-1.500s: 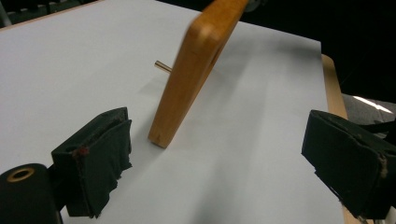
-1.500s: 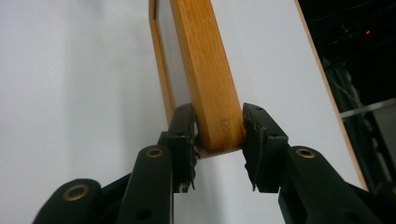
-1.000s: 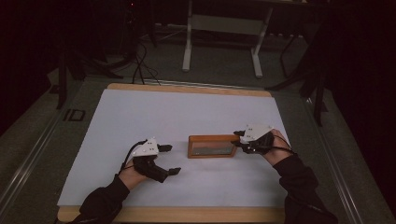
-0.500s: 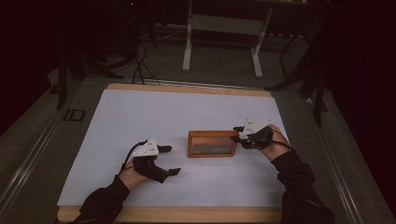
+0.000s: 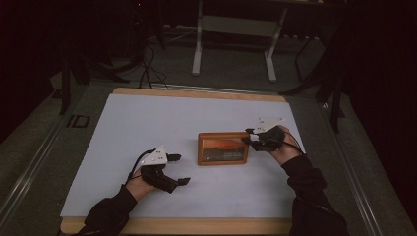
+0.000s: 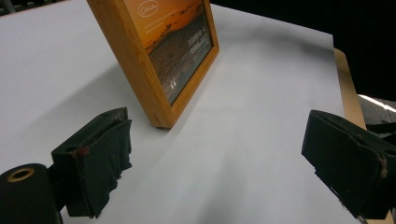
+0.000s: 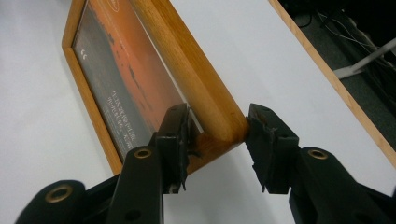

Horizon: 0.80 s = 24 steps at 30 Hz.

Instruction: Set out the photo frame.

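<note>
Frame (image 5: 223, 148) now tilted up on the mat (image 5: 147, 118) vs flat 1 s ago; R gripper (image 7: 217, 135) straddles its near corner, jaws just been easing apart, pads seemingly touching. L gripper (image 6: 219, 158) wide open, empty, just beside. Step: standing frame up; next needs clean release w/o tipping.

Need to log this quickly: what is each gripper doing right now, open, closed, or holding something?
Left gripper: open, holding nothing, resting short of the picture frame.
Right gripper: its fingers straddle the frame's corner, touching on both sides; its jaws have just been opening.
</note>
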Each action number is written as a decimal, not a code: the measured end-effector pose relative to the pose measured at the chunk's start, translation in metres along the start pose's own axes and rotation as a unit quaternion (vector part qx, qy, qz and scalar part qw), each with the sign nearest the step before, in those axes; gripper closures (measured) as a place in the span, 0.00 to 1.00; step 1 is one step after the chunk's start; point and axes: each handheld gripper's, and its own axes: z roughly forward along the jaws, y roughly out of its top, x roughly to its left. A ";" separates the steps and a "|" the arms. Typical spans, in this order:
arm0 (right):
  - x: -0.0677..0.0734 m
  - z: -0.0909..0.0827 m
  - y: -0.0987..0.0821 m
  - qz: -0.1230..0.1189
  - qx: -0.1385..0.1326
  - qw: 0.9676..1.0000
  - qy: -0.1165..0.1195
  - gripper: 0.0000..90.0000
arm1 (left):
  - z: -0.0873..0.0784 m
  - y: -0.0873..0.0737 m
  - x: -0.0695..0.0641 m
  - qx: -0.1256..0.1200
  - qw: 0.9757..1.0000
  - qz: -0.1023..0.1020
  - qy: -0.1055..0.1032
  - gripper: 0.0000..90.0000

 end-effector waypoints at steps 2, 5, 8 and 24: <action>0.001 0.000 0.000 0.001 0.000 1.000 -0.004 0.65 | 0.000 0.000 0.000 0.000 1.000 0.000 0.000 0.09; 0.004 -0.001 0.000 0.001 -0.002 1.000 -0.012 0.65 | 0.000 0.000 -0.001 0.000 1.000 0.002 -0.002 0.09; 0.006 -0.002 -0.001 0.005 -0.011 1.000 -0.018 0.59 | 0.000 0.000 0.000 0.000 1.000 0.001 0.000 0.09; 0.022 -0.021 -0.014 0.071 -0.055 0.994 -0.055 0.32 | 0.002 -0.002 -0.003 0.003 1.000 0.006 -0.004 0.09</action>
